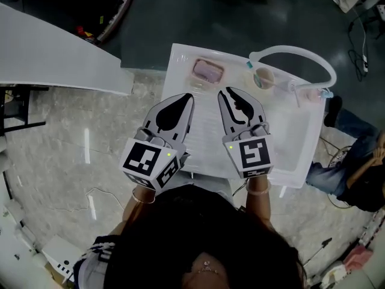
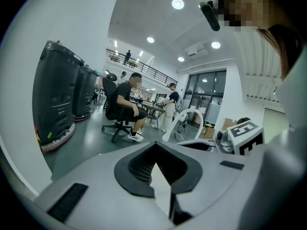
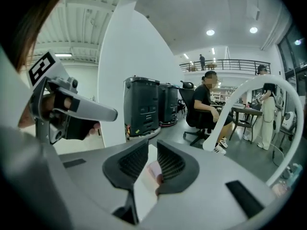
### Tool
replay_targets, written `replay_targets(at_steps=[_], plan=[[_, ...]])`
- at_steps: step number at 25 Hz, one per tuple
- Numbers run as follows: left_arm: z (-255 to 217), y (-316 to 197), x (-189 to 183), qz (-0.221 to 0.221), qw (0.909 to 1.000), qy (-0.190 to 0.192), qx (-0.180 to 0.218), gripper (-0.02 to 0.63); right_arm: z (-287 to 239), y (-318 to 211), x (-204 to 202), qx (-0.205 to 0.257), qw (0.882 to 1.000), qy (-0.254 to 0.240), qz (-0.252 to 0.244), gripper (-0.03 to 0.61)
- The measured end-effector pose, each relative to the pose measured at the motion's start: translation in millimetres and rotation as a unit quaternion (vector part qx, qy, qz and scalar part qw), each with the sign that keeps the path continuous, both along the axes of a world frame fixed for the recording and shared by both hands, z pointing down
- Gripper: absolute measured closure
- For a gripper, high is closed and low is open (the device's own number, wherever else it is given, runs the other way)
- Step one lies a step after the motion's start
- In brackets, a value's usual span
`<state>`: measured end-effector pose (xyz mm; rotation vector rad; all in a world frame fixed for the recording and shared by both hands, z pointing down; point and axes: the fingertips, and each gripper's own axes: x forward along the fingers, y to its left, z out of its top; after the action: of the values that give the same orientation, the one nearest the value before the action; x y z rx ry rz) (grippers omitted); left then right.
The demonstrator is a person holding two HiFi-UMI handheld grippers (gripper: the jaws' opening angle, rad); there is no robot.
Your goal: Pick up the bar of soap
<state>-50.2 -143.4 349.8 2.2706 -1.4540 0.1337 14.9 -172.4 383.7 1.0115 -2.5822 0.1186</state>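
Observation:
The pink bar of soap (image 1: 207, 71) lies in a dish at the far left of the white sink top (image 1: 295, 137). Both grippers hover side by side over the sink's near part, tips pointing toward the soap and well short of it. My left gripper (image 1: 190, 95) (image 2: 154, 147) has its jaw tips touching and holds nothing. A narrow gap shows between the jaws of my right gripper (image 1: 226, 91) (image 3: 152, 145); through it I see the soap (image 3: 154, 169) farther off, untouched.
A white curved faucet (image 1: 301, 56) (image 3: 268, 109) arches over the sink's far right, with a round drain (image 1: 263, 77) below it. A white counter (image 1: 54, 56) stands to the left. A person (image 1: 355, 167) sits on the floor at the right. Black machines (image 3: 144, 104) stand beyond.

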Motion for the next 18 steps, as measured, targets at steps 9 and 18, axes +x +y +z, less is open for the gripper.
replay_targets(at_steps=[9,18], plan=[[26,-13,-24,-0.014,0.9995,0.005,-0.029,0.615,56,-29,-24,-0.033,0.996,0.068,-0.036,0.511],[49,-20,-40,-0.023,0.9983,0.001,-0.054,0.615,104,-51,-39,-0.059,0.989,0.120,-0.060,0.459]])
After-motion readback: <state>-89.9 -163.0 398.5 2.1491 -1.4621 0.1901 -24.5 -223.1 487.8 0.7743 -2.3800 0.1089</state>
